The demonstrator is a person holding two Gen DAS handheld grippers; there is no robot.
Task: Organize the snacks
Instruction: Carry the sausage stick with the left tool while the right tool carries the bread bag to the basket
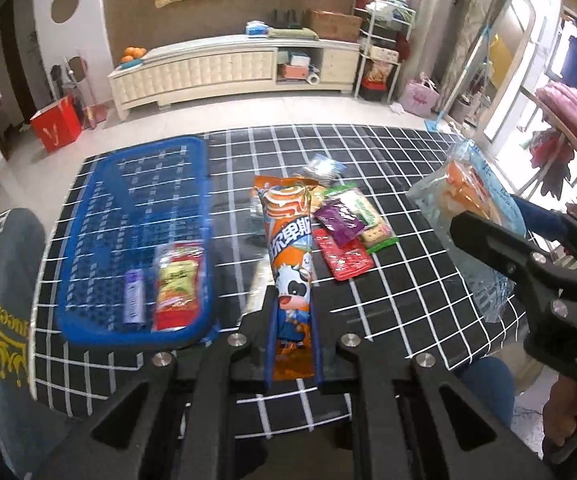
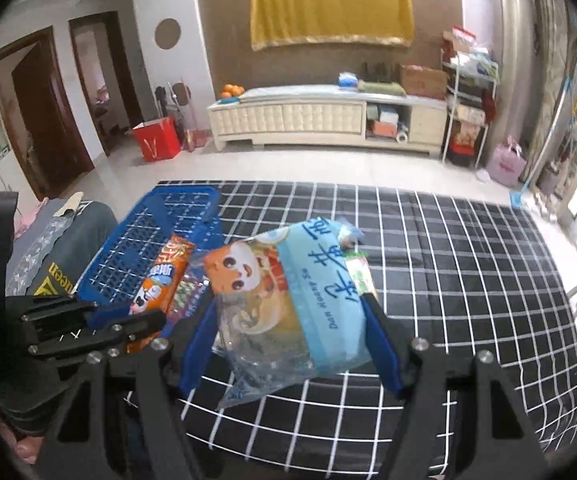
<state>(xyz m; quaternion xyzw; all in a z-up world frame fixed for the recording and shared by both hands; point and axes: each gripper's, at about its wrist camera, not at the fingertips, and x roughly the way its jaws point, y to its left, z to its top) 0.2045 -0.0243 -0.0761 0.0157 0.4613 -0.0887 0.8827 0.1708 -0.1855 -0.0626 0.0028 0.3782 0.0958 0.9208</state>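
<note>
My left gripper (image 1: 293, 320) is shut on a long orange snack packet (image 1: 290, 256) with a cartoon cow, held above the checked table. My right gripper (image 2: 288, 308) is shut on a wide clear-and-blue snack bag (image 2: 288, 296) with a cartoon face; that same snack bag (image 1: 464, 216) shows at the right of the left wrist view. A blue plastic basket (image 1: 100, 208) lies on the table to the left, holding a small purple packet (image 1: 134, 298) and a red-and-yellow packet (image 1: 178, 284). Several loose snack packets (image 1: 344, 232) lie on the table's middle.
The table wears a black cloth with a white grid (image 2: 468, 280). A grey garment with yellow print (image 1: 6, 320) lies beside the basket at the left. Beyond the table are tiled floor, a white low cabinet (image 1: 232, 68) and a red box (image 1: 56, 122).
</note>
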